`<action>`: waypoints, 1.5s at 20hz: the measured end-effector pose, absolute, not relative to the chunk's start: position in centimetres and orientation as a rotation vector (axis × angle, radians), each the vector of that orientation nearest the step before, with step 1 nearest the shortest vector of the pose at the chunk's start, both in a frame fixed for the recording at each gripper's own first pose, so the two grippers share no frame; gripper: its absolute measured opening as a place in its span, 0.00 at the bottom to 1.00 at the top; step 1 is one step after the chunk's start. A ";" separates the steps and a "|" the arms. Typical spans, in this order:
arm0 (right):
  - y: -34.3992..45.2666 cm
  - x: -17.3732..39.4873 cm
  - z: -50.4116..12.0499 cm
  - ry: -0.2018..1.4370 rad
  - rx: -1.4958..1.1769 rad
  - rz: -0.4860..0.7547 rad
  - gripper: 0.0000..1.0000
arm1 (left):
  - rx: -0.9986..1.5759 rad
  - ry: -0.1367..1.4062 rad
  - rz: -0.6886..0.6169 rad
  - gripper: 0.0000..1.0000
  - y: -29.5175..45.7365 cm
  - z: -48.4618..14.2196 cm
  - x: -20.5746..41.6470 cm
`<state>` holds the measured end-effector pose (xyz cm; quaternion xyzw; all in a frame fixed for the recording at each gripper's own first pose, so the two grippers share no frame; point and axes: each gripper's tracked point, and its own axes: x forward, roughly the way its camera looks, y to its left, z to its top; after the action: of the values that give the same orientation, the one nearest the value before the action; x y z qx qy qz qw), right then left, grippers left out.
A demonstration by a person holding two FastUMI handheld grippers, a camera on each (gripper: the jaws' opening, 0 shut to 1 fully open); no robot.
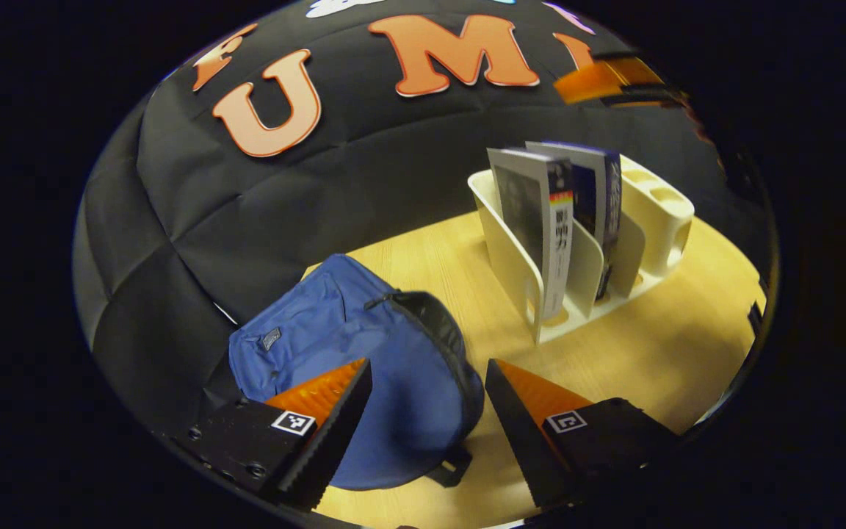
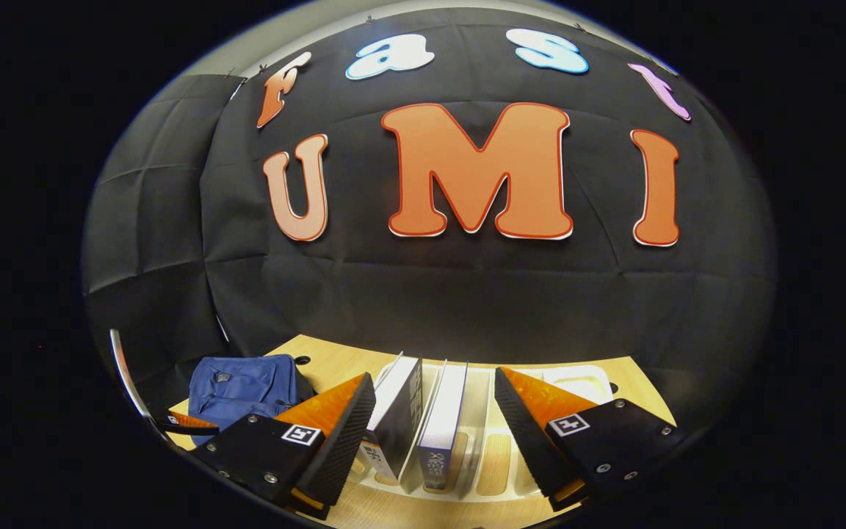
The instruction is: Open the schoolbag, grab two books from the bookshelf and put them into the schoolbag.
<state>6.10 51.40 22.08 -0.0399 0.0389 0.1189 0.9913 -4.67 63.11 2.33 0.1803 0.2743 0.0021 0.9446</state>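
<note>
Hovering wide open and empty, left claw (image 1: pixel 429 411) faces the schoolbag (image 1: pixel 364 367); right claw (image 2: pixel 434 433) (equally agape, empty) straddles the books (image 2: pixel 423 422) for picking.

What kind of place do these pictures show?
Probably a staged booth for recording, not a real home: a black cloth wall hangs behind a bare wooden table, which carries a blue schoolbag and a white bookshelf holding two books.

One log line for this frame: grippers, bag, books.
left gripper: open, over bag | right gripper: open, facing books | bag: lying on table, zip state unclear | books: two upright in rack
</note>
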 end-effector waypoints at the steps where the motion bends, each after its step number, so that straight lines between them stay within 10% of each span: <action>1: 51.3 6.4 21.9 0.083 -0.085 0.234 0.96 | 0.399 0.577 0.002 0.98 63.5 1.5 -5.3; 18: 52.1 7.1 19.5 0.166 -0.094 0.239 0.96 | 0.723 0.702 0.031 0.93 68.9 -5.6 -7.9; 21: 52.3 7.1 19.3 0.175 -0.091 0.244 0.96 | 0.735 0.695 0.035 0.41 69.3 -4.5 -7.6; 23: 52.4 6.9 19.4 0.186 -0.085 0.250 0.96 | 0.704 0.708 0.035 0.26 69.5 -3.7 -7.3; 30: 54.0 6.8 21.0 0.208 -0.091 0.272 0.96 | 0.604 0.725 0.041 0.04 71.8 1.7 -6.6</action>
<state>6.80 53.96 20.97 -0.0450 0.1035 0.1355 0.9843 -6.61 71.81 1.66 0.2911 0.3493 0.0198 0.8904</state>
